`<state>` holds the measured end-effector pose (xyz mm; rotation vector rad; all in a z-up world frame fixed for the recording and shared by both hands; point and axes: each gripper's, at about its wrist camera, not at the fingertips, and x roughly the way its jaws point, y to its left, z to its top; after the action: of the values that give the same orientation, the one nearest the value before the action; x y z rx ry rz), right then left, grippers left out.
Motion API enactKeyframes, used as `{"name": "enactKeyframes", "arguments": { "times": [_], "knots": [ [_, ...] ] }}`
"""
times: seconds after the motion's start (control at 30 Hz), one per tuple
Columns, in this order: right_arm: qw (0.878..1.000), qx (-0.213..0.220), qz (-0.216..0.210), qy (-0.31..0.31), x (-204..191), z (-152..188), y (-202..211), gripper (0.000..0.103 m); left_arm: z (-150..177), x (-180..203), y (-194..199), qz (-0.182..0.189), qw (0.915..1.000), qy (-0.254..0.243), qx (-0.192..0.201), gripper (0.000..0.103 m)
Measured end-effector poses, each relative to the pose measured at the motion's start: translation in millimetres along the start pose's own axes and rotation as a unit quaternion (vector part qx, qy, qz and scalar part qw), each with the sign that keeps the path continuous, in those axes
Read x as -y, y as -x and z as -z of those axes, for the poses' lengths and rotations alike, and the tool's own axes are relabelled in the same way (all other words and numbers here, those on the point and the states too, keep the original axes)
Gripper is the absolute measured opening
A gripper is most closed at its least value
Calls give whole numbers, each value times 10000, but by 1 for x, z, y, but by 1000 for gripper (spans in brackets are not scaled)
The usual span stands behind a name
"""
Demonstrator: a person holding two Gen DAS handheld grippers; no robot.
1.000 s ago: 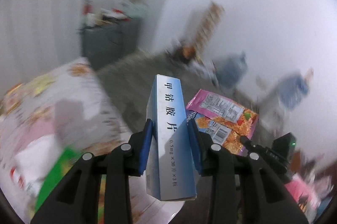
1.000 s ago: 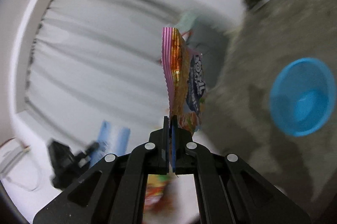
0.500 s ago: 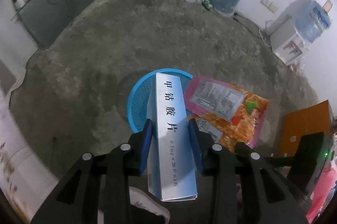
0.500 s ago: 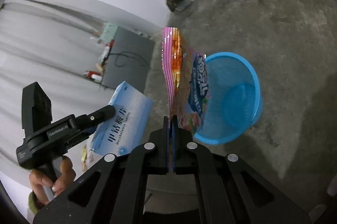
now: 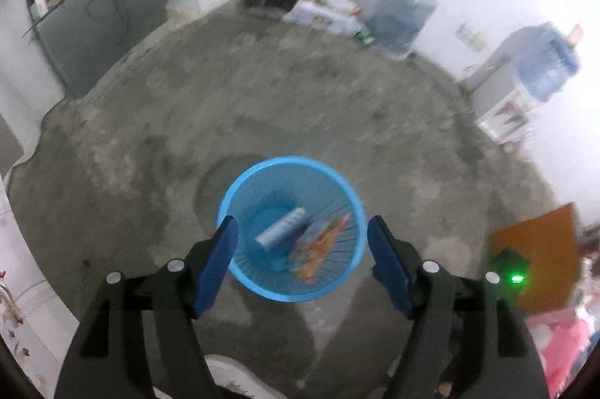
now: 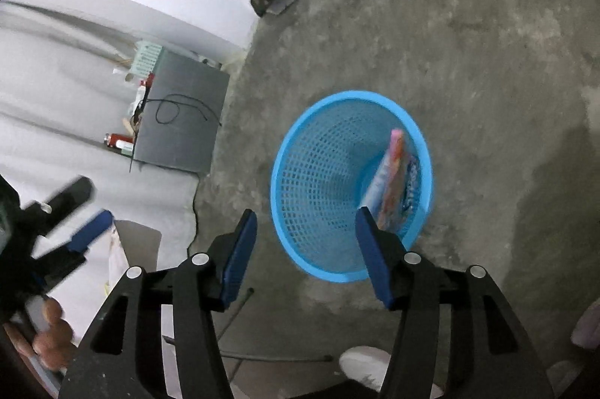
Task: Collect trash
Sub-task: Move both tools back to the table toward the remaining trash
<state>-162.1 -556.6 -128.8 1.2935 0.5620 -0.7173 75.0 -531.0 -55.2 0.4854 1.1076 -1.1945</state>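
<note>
Left gripper (image 5: 300,256) and right gripper (image 6: 305,245): jaws opening wide, nothing between them, both hanging over the blue basket (image 5: 240,181). Release step; judged best done by staying centred over the rim until the pieces settle, then lifting straight up. Count: 2 grippers, 1 basket on the concrete floor (image 5: 300,99), 1 pale blue box (image 5: 281,228) and 1 snack wrapper (image 5: 318,245) inside it. Far wall: 2 water jugs (image 5: 403,12).

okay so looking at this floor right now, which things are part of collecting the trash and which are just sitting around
Part of the job:
blue basket
medicine box, inside it
snack bag, inside it

Just lying about:
water jugs
grey cabinet
orange box
</note>
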Motion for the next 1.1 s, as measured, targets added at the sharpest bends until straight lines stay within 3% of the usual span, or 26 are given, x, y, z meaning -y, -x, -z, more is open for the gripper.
{"name": "enactKeyframes", "arguments": {
  "times": [0.07,0.23,0.37,0.53,0.57,0.67,0.7,0.73,0.8,0.93,1.0,1.1],
  "knots": [
    [9994,163,148,248,-15,7,20,56,3,-2,27,211,9997,7,153,72],
    [9895,658,604,1138,-60,23,53,78,26,-20,121,701,9949,-62,729,82],
    [9668,1241,782,2093,-114,47,87,94,60,-55,193,747,9912,187,1078,86],
    [9249,1681,1057,3243,-169,95,108,95,126,-122,296,428,9786,777,1859,97],
    [9105,1731,1132,3581,-182,111,111,95,141,-135,316,303,9735,933,2067,97],
    [8837,1676,1024,4249,-197,144,108,95,202,-178,374,-31,9497,1465,2768,97],
    [8776,1624,908,4419,-202,155,107,95,232,-195,397,-263,9367,1744,3025,97],
    [8749,1576,762,4516,-205,160,104,95,247,-202,409,-396,9294,1882,3150,97],
    [8723,1432,223,4670,-212,175,105,95,299,-224,436,-788,9069,2317,3431,97],
    [8684,1006,-486,4831,-231,198,104,95,385,-255,461,-1300,8708,3150,3545,97],
    [8626,772,-711,4949,-246,212,103,95,426,-267,462,-1462,8581,3481,3480,97],
    [8593,367,-905,5020,-262,226,98,95,460,-269,441,-1559,8540,3732,3273,97]
  ]
}}
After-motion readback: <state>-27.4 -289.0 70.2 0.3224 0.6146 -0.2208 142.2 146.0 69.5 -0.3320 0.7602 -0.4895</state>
